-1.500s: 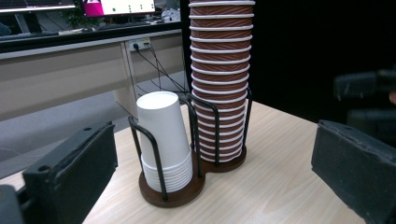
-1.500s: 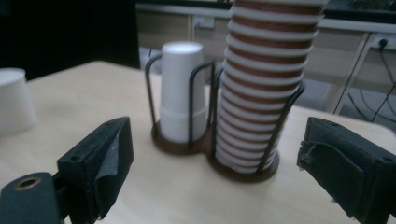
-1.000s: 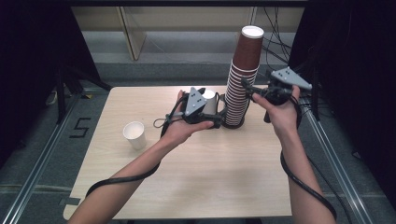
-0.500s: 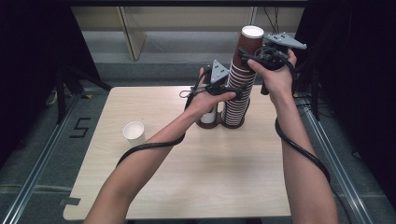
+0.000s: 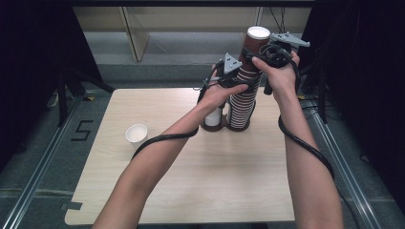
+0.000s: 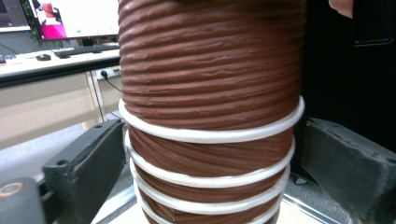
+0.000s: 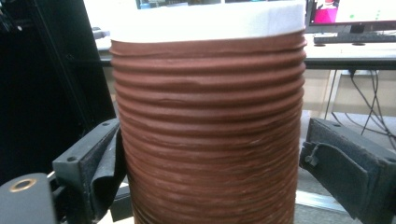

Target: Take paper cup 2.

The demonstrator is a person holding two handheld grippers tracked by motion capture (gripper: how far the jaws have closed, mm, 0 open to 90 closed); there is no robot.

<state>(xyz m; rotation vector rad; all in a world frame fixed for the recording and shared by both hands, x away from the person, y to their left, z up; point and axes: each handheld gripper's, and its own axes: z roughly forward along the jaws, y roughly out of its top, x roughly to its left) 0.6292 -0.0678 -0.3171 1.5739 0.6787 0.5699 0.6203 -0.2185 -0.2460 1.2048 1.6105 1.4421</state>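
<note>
A tall stack of brown ribbed paper cups (image 5: 242,100) with white rims stands at the back of the wooden table (image 5: 191,181). My left gripper (image 5: 240,78) holds the stack (image 6: 210,93) just below the top cup; its jaws have just been closing and both pads touch the rims. My right gripper (image 5: 260,47) is higher, around the top cup (image 5: 254,40). Its jaws have just been closing too, and the pads (image 7: 105,158) press on the top cup's (image 7: 210,140) ribbed wall.
A single white cup (image 5: 137,133) stands upright on the table's left part. A short white cup in a brown base (image 5: 213,118) sits just left of the stack's foot. Black frames rise on both sides, and floor rails run along the table.
Both hands have risen from the lower half of the stack to its top. The left gripper moved right and up onto the stack; the right climbed to the top cup.
</note>
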